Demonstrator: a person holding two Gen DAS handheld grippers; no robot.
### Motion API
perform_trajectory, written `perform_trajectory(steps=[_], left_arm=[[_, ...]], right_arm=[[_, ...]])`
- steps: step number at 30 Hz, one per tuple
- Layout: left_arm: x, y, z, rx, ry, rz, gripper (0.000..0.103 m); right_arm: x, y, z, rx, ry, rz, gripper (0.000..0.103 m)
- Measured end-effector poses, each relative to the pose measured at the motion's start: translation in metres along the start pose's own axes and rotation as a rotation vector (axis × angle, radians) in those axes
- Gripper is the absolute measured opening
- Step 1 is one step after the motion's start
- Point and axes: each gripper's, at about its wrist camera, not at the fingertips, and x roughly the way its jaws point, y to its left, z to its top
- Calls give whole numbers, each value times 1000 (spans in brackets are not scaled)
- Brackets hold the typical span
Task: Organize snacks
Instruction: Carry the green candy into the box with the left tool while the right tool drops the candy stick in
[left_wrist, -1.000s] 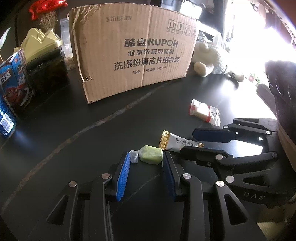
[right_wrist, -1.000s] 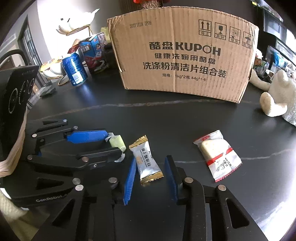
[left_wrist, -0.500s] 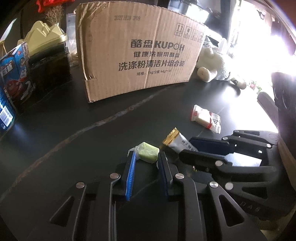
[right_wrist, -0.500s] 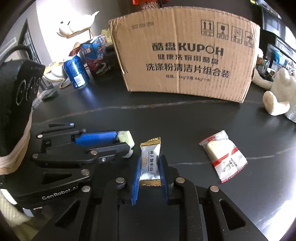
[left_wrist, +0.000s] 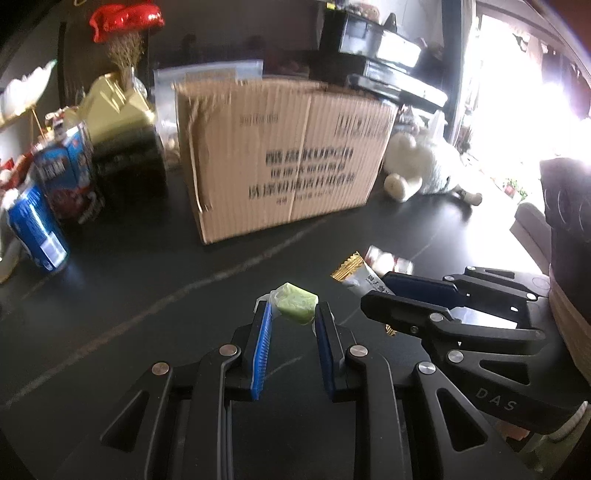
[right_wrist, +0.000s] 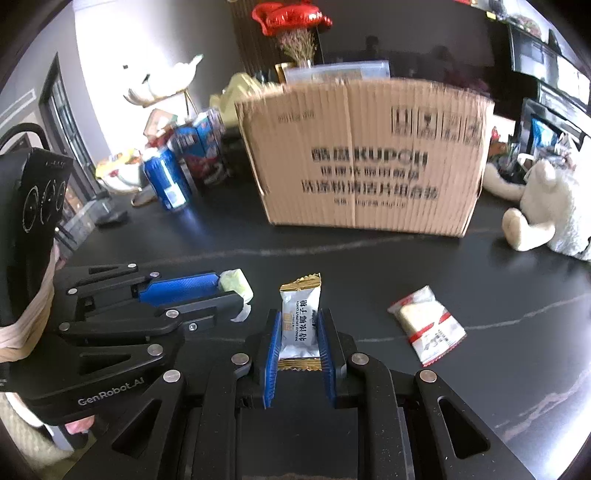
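Two grippers are in view, each pinching one snack. The left gripper (left_wrist: 291, 314) has its blue pads pressed on a green candy (left_wrist: 297, 307) in a clear wrapper, gripped at the very tips and lifted clear of the black table (left_wrist: 147, 288). The right gripper (right_wrist: 298, 325) is clamped on a white candy packet (right_wrist: 300, 325) with gold crimped ends; the packet stands upright between the pads, its top end poking out above the fingertips. The jaws of both grippers have just been closing, each with its snack between them.

One more snack lies loose on the table: a white and red packet (right_wrist: 426, 325), flat, to the right of the right gripper and apart from it. That makes three snacks in all, two held and one lying.

One cardboard box (right_wrist: 369, 155) with printed lettering stands farther back on the table, its top open. Left of it are one blue can (right_wrist: 166, 179), upright, and one blue carton (left_wrist: 68, 173) just beside the can. One white plush toy (right_wrist: 546, 206) sits at the right of the box. One red foil balloon (right_wrist: 291, 16) shows behind, above dried stems. The two grippers sit side by side, near each other but not touching.
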Motion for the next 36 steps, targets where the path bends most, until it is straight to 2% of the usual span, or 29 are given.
perform_trajectory(steps=[13,20,28,36], left_arm=[[-56,-6,50,-40,-149,37,24],[-80,-12,90,-13,-226,57,24],[-82,-12,134,2,-249,85,24],[-61,-3,171,-12,-230,89,25]], right_arm=[[-58,-5,45,57,-168,-34,21],[-80,-5,79,44,-239,-54,21],[-83,-18,121,40,-252,-78,21],[-73,-34,155,31,-246,-107,21]])
